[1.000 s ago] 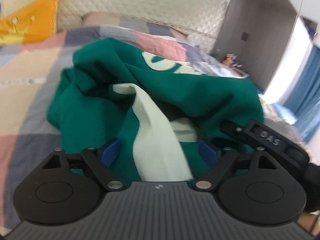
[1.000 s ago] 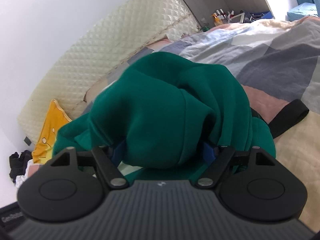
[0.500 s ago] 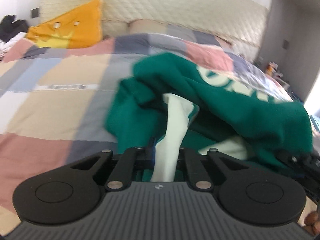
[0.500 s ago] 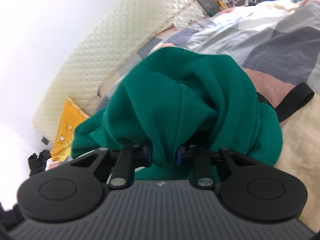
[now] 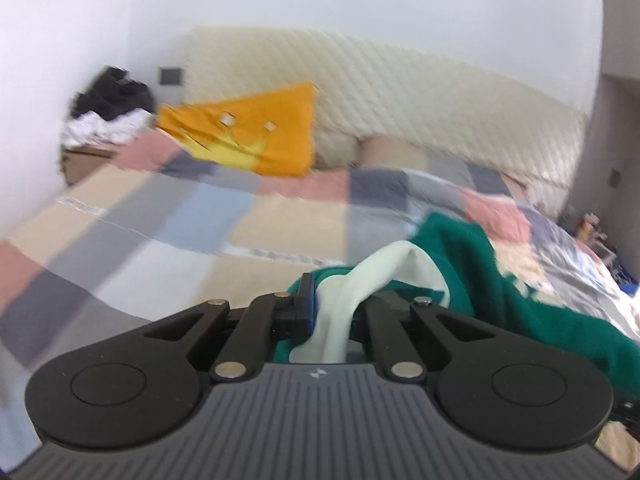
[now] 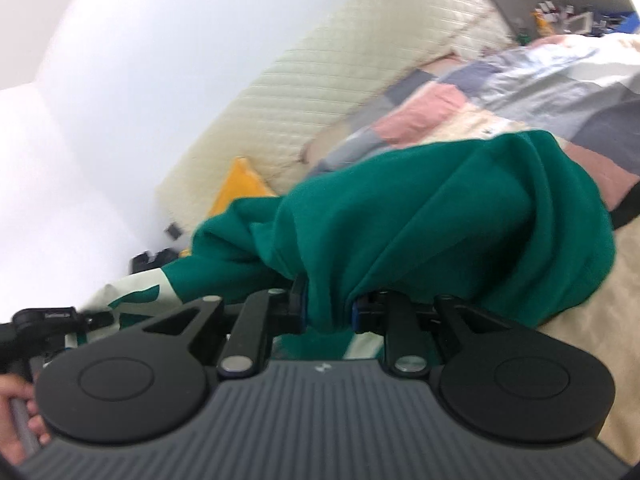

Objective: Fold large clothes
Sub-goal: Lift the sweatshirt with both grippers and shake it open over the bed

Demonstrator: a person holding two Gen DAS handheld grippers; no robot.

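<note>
A large green sweatshirt (image 6: 440, 220) with pale mint parts is held up between both grippers over the patchwork bed. My left gripper (image 5: 340, 312) is shut on a pale mint fold of the sweatshirt (image 5: 384, 276), with green cloth trailing down to the right (image 5: 540, 300). My right gripper (image 6: 328, 312) is shut on a bunched green fold, and the rest hangs in a heap over the fingers. The left gripper shows at the far left of the right wrist view (image 6: 44, 320).
The patchwork quilt (image 5: 180, 216) covers the bed. An orange cushion (image 5: 256, 136) leans on the quilted headboard (image 5: 420, 96). Dark and white clothes (image 5: 108, 108) are piled on a bedside stand at left. A black strap (image 6: 628, 204) lies on the bed at right.
Both grippers closed on the sweatshirt and lifted it. The left one has swung up and left, pulling the mint fold away from the heap. The right one has tilted with the green fold.
</note>
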